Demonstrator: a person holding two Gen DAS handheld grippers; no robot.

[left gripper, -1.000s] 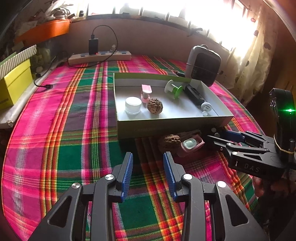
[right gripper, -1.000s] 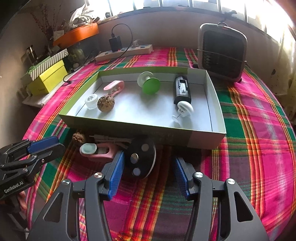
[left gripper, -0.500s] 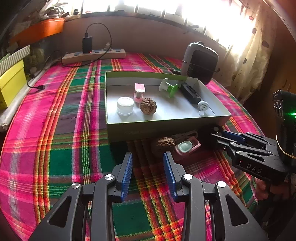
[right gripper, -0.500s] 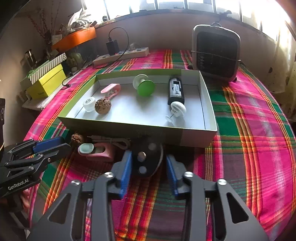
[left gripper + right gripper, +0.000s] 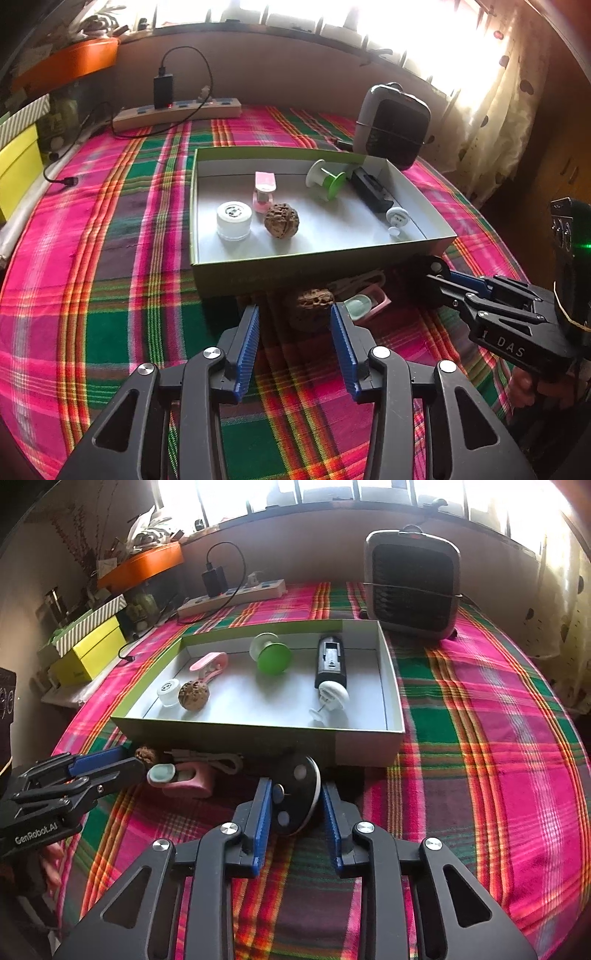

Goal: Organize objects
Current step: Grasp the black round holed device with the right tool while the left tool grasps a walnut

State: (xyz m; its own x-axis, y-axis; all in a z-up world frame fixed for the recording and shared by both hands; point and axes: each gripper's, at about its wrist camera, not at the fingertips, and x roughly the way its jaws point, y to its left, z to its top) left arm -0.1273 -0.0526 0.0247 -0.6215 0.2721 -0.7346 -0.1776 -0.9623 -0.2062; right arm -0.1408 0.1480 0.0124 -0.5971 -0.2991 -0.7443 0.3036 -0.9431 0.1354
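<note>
Right gripper (image 5: 297,805) of ours has narrowed onto the black disc (image 5: 295,794) before the tray (image 5: 258,734), so it can go in, while our left gripper (image 5: 294,325) waits, parted.

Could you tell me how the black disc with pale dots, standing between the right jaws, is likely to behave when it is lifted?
The black disc with pale dots stands on edge, so it would probably roll or tip if released. Its flat faces suit the ribbed blue pads of the right gripper, so slipping seems unlikely. It looks rigid, probably light.
</note>
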